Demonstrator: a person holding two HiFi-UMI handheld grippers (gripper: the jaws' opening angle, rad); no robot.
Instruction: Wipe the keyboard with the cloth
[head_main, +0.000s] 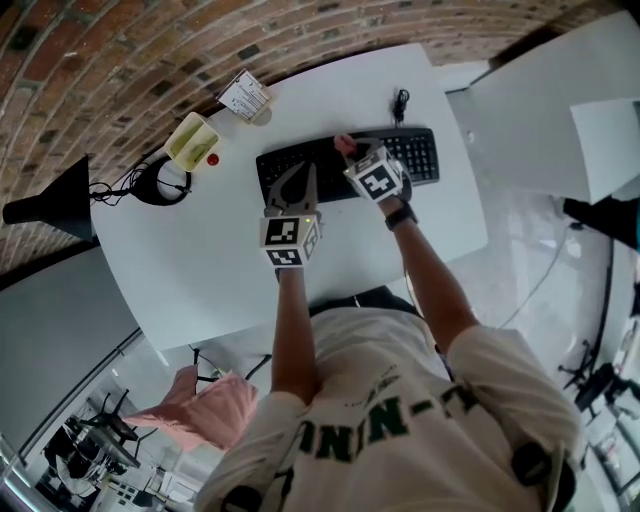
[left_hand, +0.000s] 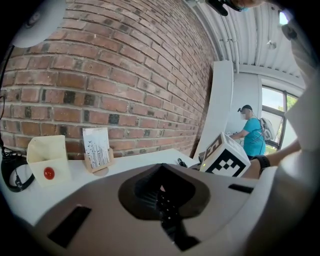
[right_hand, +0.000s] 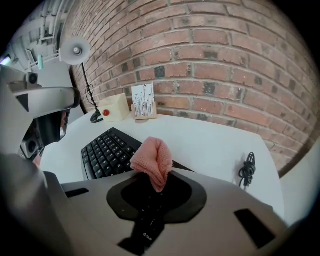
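The right gripper (right_hand: 149, 199) has its jaws clenched on a pink knitted cloth (right_hand: 152, 160). A bunched fold of the cloth stands up out of the jaws. Just beyond and to the left of those jaws lies the black keyboard (right_hand: 107, 152), flat on the white table (right_hand: 210, 142). From the head view the cloth (head_main: 343, 143) sits at the tip of the right gripper (head_main: 353, 156), over the middle of the keyboard (head_main: 420, 155) near its far edge. Whether the cloth presses on the keys cannot be told.

Further ahead of the right jaws, against the brick wall (right_hand: 220, 55), stand a printed card in a wooden holder (right_hand: 143, 101) and, left of it, a cream box with a red button (right_hand: 115, 107). A coiled black cable (right_hand: 246, 170) lies on the table to the right of the jaws.

The left gripper (left_hand: 162, 192) has its jaws drawn together with nothing held between them. It points above the table towards the wall. Ahead and to the left of its jaws are the card holder (left_hand: 97, 148) and the cream box (left_hand: 47, 160). The marker cube (left_hand: 225, 157) of the right gripper is just to the right. From the head view, the left gripper (head_main: 298, 182) hangs over the left half of the keyboard, beside the right gripper.
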